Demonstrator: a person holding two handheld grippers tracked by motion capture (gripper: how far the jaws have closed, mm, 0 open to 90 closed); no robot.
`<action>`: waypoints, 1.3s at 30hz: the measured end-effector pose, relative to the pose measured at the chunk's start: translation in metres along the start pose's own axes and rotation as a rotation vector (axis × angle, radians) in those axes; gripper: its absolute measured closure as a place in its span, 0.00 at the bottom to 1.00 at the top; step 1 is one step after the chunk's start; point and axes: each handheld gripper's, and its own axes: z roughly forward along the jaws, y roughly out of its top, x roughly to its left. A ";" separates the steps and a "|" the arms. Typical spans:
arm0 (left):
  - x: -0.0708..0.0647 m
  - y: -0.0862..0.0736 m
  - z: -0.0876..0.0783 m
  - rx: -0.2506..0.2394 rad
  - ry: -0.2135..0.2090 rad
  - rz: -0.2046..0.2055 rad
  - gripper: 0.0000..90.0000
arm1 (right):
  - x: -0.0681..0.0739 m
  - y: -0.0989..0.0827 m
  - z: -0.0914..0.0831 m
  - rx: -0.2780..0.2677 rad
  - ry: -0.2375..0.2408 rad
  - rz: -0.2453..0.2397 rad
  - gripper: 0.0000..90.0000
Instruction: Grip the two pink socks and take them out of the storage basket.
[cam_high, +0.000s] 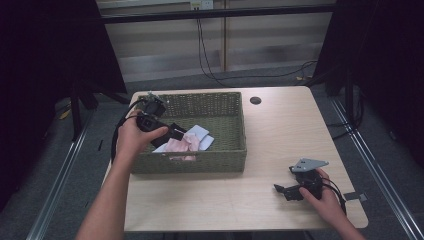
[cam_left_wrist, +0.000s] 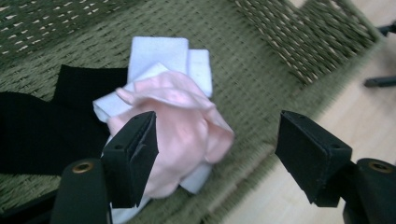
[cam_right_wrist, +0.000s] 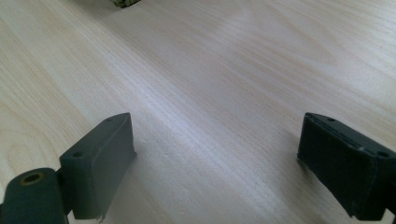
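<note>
Your left gripper (cam_high: 176, 131) hangs inside the green woven basket (cam_high: 227, 150) with its jaws spread wide and nothing between them. In the left gripper view the pink cloth (cam_left_wrist: 184, 135) lies just behind the left jaw rather than in the gap, so it looks released, or not yet taken; which of the two I cannot tell. That pink piece sits bunched on top of a folded white cloth (cam_left_wrist: 163, 53), and a black cloth (cam_left_wrist: 42, 130) lies flat beside them on the basket floor. You see the same pile in the high view, low and left of centre in the basket, pink cloth (cam_high: 180, 145) uppermost. Stacked like that, the soft pieces stay contained by the basket walls and are easy to reach from above.

You hold that gripper from the basket's left rim, your left hand (cam_high: 136, 137) wrapped round its body and the jaws pointed right and down toward the pile, forearm running up from the bottom edge of the table (cam_high: 280, 120).

Your right gripper (cam_high: 282, 190) rests low on the bare wood near the table's front right, well apart from the basket. Its jaws also stand wide with only tabletop between them, so it looks parked while the left does the work; your right hand (cam_high: 327, 197) grips it from behind, jaws aimed left
</note>
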 end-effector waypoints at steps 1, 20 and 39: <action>0.003 0.001 0.003 0.005 -0.002 -0.001 0.33 | 0.000 0.000 0.000 -0.001 0.000 -0.001 0.11; 0.025 0.012 0.048 0.044 0.029 -0.053 0.29 | 0.000 0.000 0.000 -0.002 -0.001 -0.002 0.11; 0.007 0.028 0.036 0.151 0.056 0.006 0.94 | 0.000 0.000 0.000 -0.003 0.000 -0.003 0.11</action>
